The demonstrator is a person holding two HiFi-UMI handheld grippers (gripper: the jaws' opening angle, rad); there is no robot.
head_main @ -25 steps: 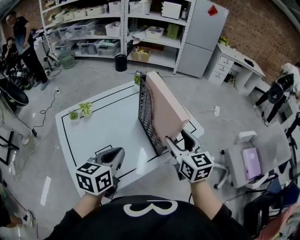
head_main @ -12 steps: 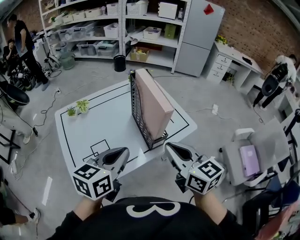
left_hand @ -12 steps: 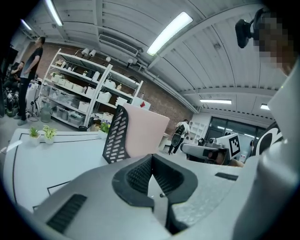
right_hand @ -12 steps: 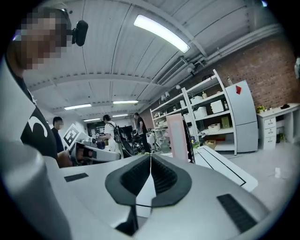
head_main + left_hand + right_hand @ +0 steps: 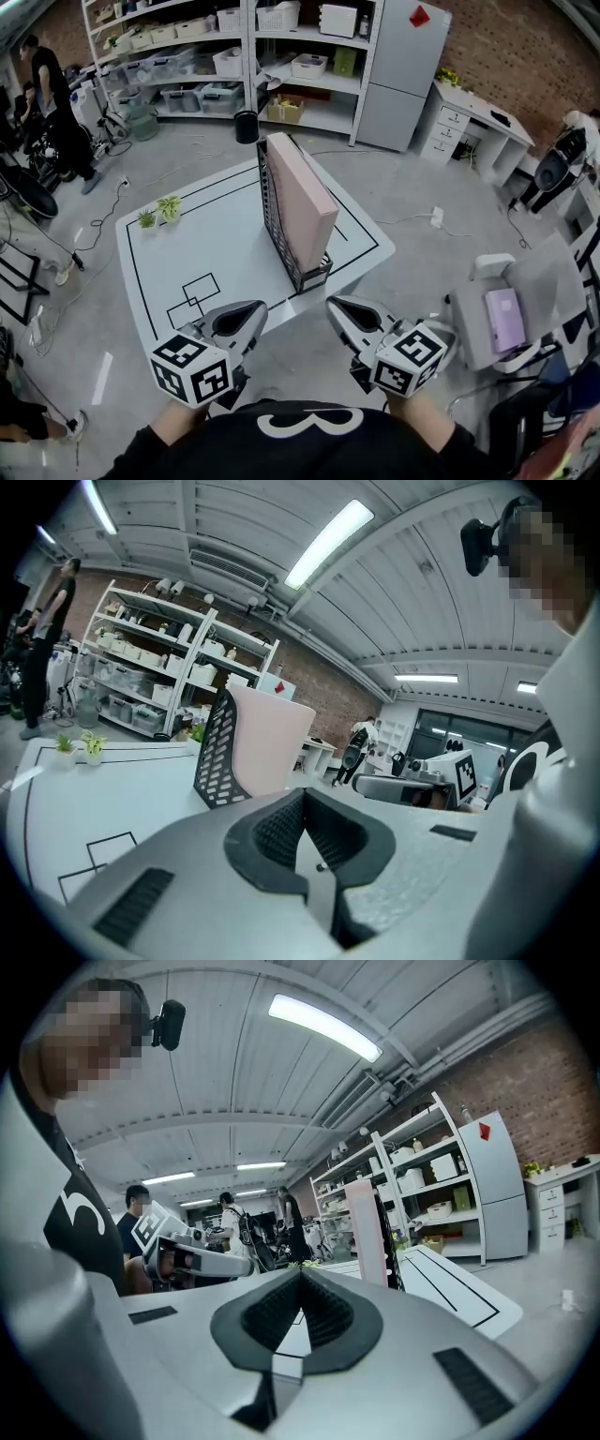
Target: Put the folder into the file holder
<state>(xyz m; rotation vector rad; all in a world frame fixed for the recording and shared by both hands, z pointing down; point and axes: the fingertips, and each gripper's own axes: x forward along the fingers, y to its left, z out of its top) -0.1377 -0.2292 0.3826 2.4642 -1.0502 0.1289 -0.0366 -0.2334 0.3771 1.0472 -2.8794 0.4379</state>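
1. The flat pink folder [image 5: 305, 202] stands upright inside the black mesh file holder [image 5: 277, 220] on the white table [image 5: 206, 248].
2. The left gripper [image 5: 260, 307] is closed and empty; the right gripper [image 5: 332, 303] has just closed its jaws on nothing.
3. Keep both well clear, so nothing tips.

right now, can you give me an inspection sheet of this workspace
surface: white table with black taped outlines
job's things: pink folder stands upright inside the black file holder
clutter: small plants near the table's far left corner
tools: left tool shut, empty; right tool shut, jaws just closed, empty; both short of the holder
cables: floor cable left of the table; plug block with lead on the right
surroundings: shelving, grey cabinet, desk, chair, person far left
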